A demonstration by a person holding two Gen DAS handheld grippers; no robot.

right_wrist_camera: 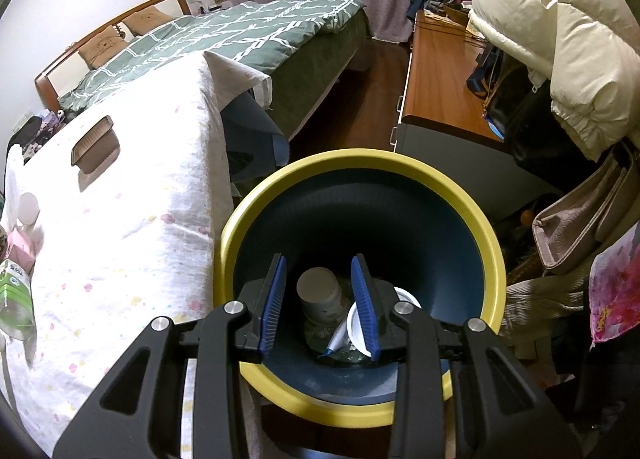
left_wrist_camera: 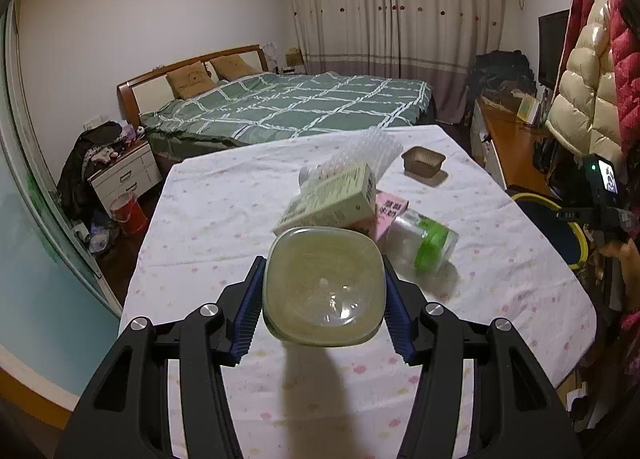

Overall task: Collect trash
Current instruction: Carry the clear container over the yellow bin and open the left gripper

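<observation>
My left gripper (left_wrist_camera: 322,263) is shut on a translucent yellowish plastic tub (left_wrist_camera: 322,291), which it holds above the table with the tub's base facing the camera. Behind the tub on the tablecloth lie a pale green carton (left_wrist_camera: 336,199), a pink box (left_wrist_camera: 391,211), a clear jar with a green lid (left_wrist_camera: 424,243), a sheet of bubble wrap (left_wrist_camera: 370,147) and a brown foil tray (left_wrist_camera: 423,161). My right gripper (right_wrist_camera: 319,261) hangs open over a yellow-rimmed dark blue bin (right_wrist_camera: 360,157). Nothing is between its pads. In the bin lie a grey cup (right_wrist_camera: 320,291) and a white lid (right_wrist_camera: 356,325).
The table (right_wrist_camera: 132,195) wears a white flowered cloth, and the bin stands just off its right edge. Behind it is a bed with a green checked cover (left_wrist_camera: 288,103). A wooden sideboard (right_wrist_camera: 440,71), hanging coats (right_wrist_camera: 560,39) and a bag (right_wrist_camera: 580,219) crowd the right side.
</observation>
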